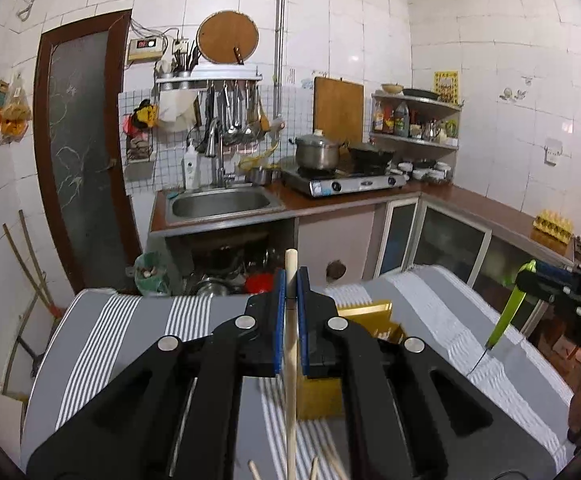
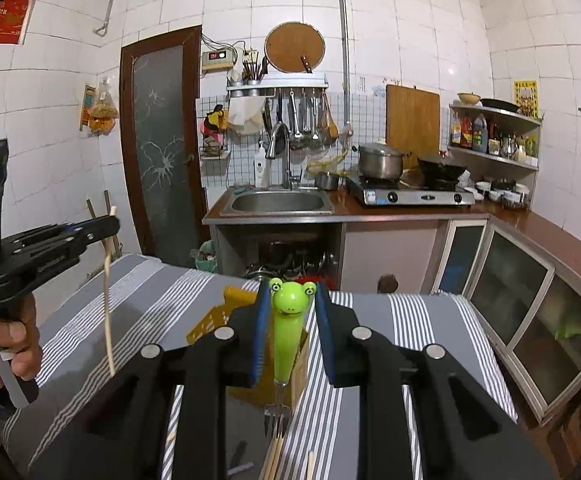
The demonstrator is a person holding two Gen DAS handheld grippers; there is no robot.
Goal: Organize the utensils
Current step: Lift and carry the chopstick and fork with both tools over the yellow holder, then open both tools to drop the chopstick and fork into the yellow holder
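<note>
A box (image 2: pixel 290 372) stands on the table (image 2: pixel 418 320), with loose chopsticks (image 2: pixel 274 456) lying nearer the cameras. Behind the table, the sink (image 2: pixel 278 202) sits left of the stove (image 2: pixel 410 196); a pot (image 2: pixel 380 160) rests on the stove.

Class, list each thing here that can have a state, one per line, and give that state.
left hand-held gripper: shut on chopstick
chopstick: held upright, lifted
right hand-held gripper: shut on frog fork
frog fork: held, tines down
yellow holder: standing on striped cloth
door: closed
</note>
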